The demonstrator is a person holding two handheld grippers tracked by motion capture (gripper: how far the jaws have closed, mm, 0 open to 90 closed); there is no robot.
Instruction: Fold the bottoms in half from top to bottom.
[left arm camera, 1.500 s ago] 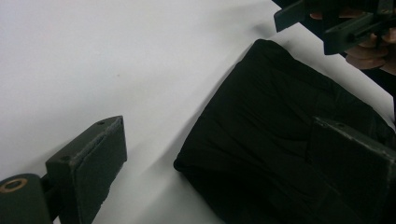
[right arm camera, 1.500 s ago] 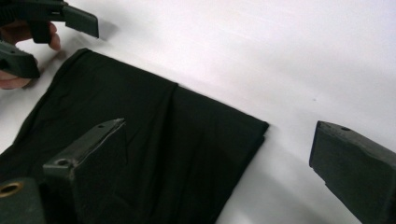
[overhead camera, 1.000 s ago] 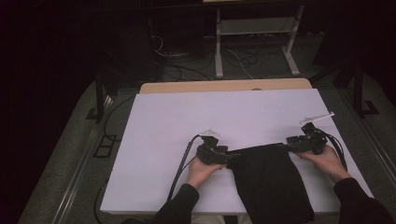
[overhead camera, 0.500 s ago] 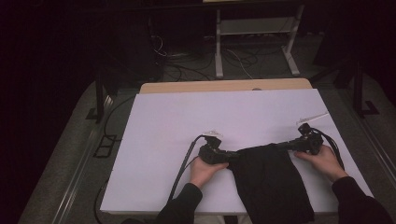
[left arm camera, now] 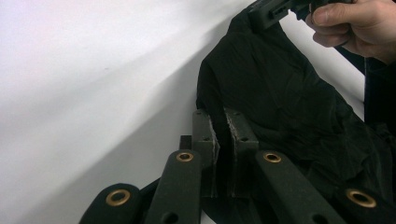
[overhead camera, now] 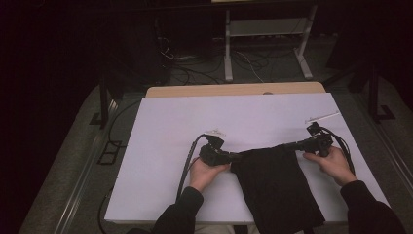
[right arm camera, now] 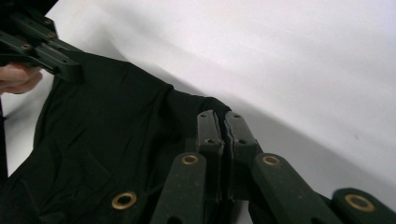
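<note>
Scene: a person at a white worktop (overhead camera: 170,146), both forearms coming in from the near edge, a gripper in each hand
Cloth: black cloth (overhead camera: 275,185) lay on the worktop's near right part, its far edge stretched between the two grippers, its near end hanging over the worktop's front edge
Left gripper: left gripper (overhead camera: 237,157) sat at the cloth's far left corner; in the left gripper view the jaws were pressed nearly together w/ a fold of the cloth (left arm camera: 280,102) pinched between the pads
Right gripper: right gripper (overhead camera: 287,146) sat at the cloth's far right corner; in the right gripper view the jaws were closed tight on the cloth's edge (right arm camera: 107,135), no gap showing
Left hand: left hand (overhead camera: 207,171) lay on the worktop just left of the cloth, cable (overhead camera: 187,163) trailing back toward the person
Right hand: right hand (overhead camera: 331,163) lay on the worktop just right of the cloth
Cloth state: creased, mostly flat on the surface
Background: dark floor beyond the worktop, w/ cables (overhead camera: 185,68) and a white metal frame (overhead camera: 265,34) at the far side
</note>
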